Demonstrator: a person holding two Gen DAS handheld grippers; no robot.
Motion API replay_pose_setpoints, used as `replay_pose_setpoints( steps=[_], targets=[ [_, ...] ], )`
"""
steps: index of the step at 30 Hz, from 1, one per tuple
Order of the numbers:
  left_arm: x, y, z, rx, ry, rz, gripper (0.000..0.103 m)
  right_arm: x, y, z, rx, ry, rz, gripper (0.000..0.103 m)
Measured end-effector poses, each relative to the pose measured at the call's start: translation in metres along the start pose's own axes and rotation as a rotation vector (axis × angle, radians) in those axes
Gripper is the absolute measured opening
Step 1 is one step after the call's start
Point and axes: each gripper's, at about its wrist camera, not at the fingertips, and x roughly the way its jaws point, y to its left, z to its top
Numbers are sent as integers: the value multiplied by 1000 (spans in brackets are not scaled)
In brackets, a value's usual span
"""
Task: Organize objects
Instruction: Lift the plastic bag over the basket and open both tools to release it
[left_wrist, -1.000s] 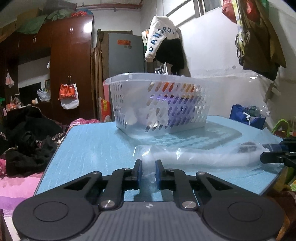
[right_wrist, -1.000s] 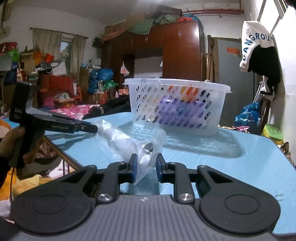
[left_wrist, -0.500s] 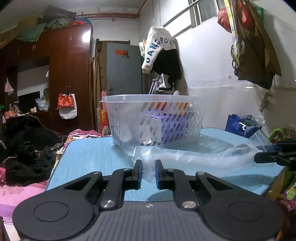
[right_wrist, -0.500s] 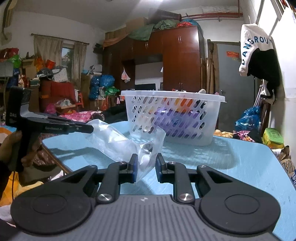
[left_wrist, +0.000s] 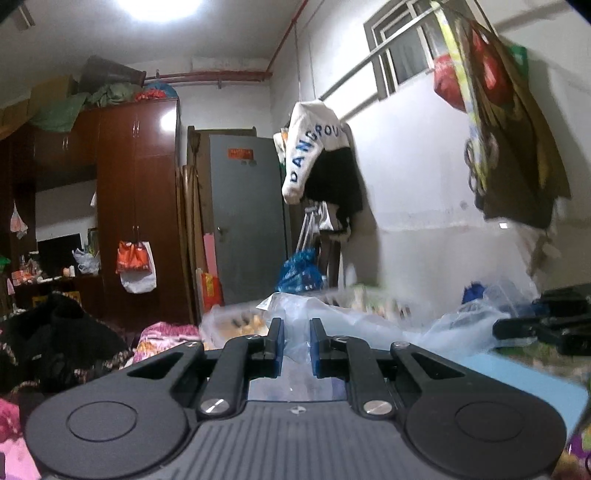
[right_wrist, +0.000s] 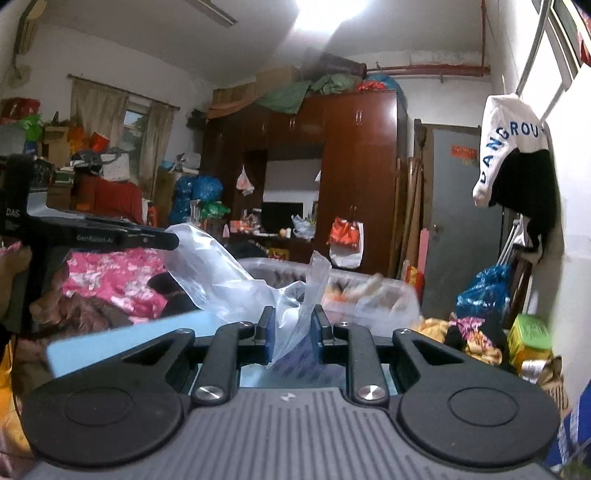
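A: Where does the clear plastic bag sit?

B: Stretched in the air between both tools, above the white basket. The left gripper and right gripper each have their jaws clamped on an end.

A: Doing it well?

B: Probably by keeping both ends level, centring it over the rim clear of the blue worktop, then letting go together.

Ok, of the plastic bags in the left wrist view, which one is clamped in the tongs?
The clear plastic bag stretched between the left tongs and right tongs. The blue bag sits by the door; the orange-and-white bag hangs on the wardrobe.
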Motion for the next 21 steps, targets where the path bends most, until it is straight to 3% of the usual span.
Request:
replay_pose_setpoints(
  steps=[8, 14, 19, 21],
  targets=[
    [71, 13, 50, -13, 40, 78, 17, 76, -43, 42, -13, 12, -22, 22],
    [109, 22, 38, -41, 117, 117, 18, 124, -58, 29, 10, 82, -29, 22],
    [126, 26, 20, -55, 162, 120, 19, 129, -60, 13, 38, 113, -37, 23],
    [129, 27, 16, -54, 165, 113, 24, 126, -60, 9, 55, 121, -42, 41]
  ],
)
